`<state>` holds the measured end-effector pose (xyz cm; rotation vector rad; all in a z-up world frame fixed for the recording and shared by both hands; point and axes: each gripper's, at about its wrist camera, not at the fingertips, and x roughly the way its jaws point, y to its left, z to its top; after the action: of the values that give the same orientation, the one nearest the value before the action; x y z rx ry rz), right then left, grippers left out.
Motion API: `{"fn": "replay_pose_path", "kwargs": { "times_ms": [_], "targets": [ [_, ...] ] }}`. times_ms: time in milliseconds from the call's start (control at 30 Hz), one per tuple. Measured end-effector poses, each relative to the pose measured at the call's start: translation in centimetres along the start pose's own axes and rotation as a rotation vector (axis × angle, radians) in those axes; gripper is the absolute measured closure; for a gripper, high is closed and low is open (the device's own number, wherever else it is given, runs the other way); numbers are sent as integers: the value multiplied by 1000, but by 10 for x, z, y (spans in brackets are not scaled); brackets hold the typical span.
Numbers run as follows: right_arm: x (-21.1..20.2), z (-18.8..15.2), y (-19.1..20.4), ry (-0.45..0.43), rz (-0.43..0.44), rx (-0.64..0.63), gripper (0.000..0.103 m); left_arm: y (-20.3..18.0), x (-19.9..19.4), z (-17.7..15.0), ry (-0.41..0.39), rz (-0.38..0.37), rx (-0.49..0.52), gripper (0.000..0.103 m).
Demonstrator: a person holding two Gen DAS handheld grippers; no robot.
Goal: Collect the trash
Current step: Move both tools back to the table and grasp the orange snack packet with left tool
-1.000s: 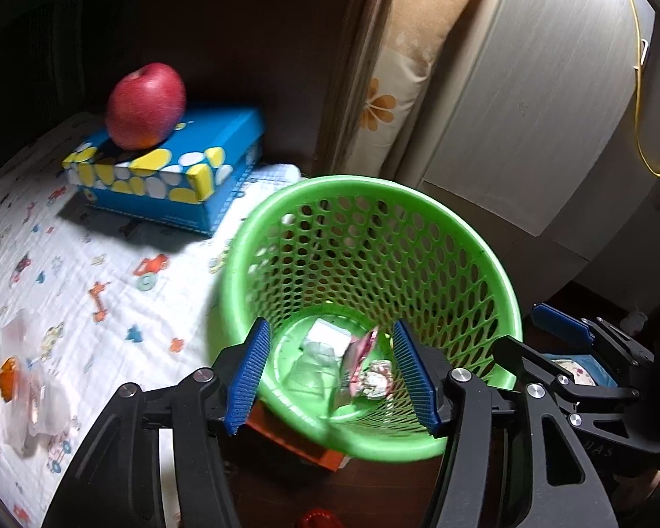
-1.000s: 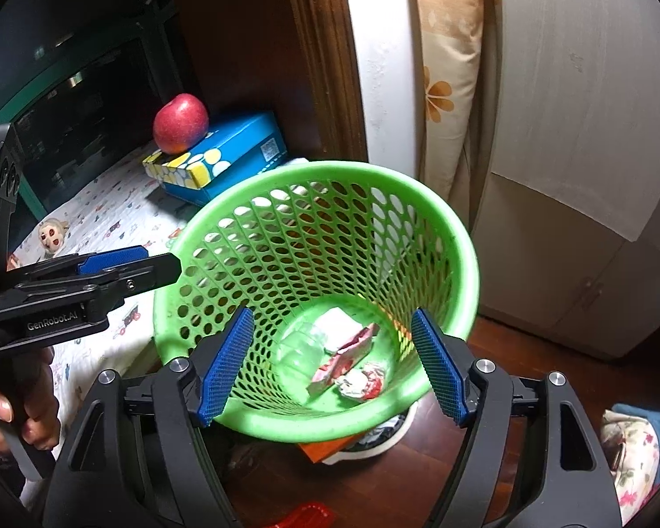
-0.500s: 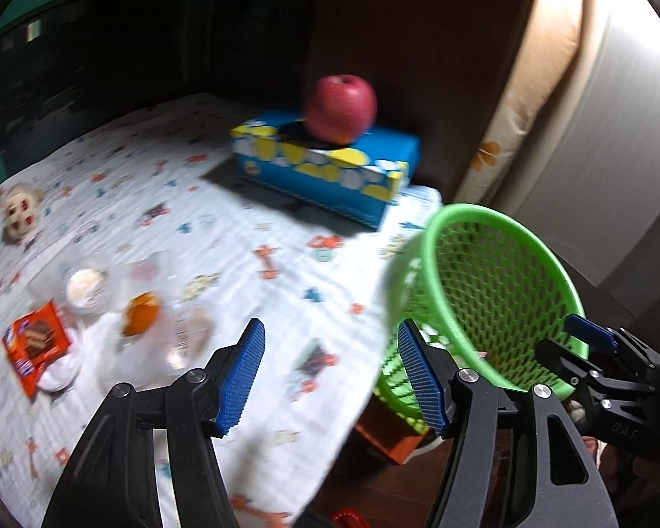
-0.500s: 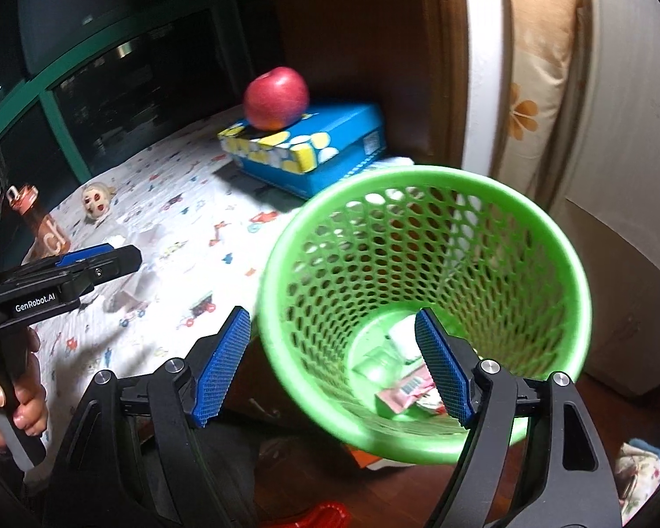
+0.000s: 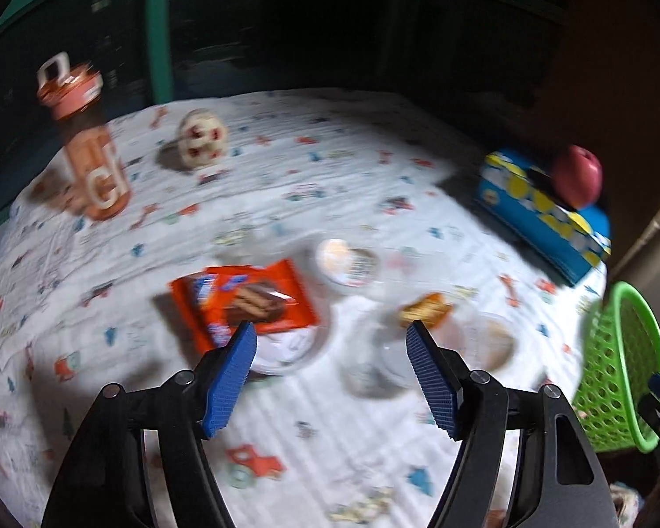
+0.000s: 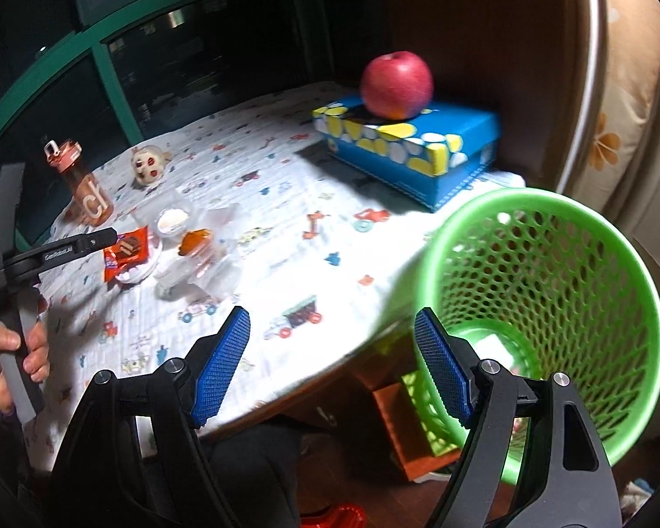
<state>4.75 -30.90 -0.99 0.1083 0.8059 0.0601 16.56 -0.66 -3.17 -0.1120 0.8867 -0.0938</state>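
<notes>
Just beyond the left gripper (image 5: 330, 369), whose jaws have just been opening and hold nothing, lies the orange snack wrapper (image 5: 246, 303) among clear cups (image 5: 347, 262). Right of it stands the green basket (image 6: 545, 299), beside the spread, empty right gripper (image 6: 330, 365).

Your right gripper (image 6: 332, 363) is open and empty over the table edge, green basket (image 6: 594, 237) at its right. Your left gripper (image 6: 110, 234) reaches the orange wrapper (image 6: 127, 253); apple (image 6: 396, 85) sits on blue box (image 6: 444, 154).
</notes>
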Motion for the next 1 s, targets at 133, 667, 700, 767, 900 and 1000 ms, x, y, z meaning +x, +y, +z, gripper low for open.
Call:
{"fn": "replay_pose_path", "kwargs": {
  "times_ms": [133, 667, 700, 767, 900, 1000],
  "targets": [
    [13, 10, 24, 10, 31, -39, 26, 44, 19, 5, 29, 25, -87, 35],
    [82, 49, 97, 82, 126, -166, 26, 77, 81, 10, 128, -87, -149, 43],
    [87, 51, 103, 86, 130, -177, 27, 78, 82, 10, 128, -96, -148, 45],
    [96, 54, 114, 97, 141, -200, 29, 78, 83, 10, 131, -113, -150, 55],
    [112, 57, 133, 121, 158, -239, 33, 79, 82, 10, 120, -126, -146, 65],
    [126, 58, 146, 140, 165, -264, 36, 82, 81, 10, 116, -138, -148, 77]
  ]
}}
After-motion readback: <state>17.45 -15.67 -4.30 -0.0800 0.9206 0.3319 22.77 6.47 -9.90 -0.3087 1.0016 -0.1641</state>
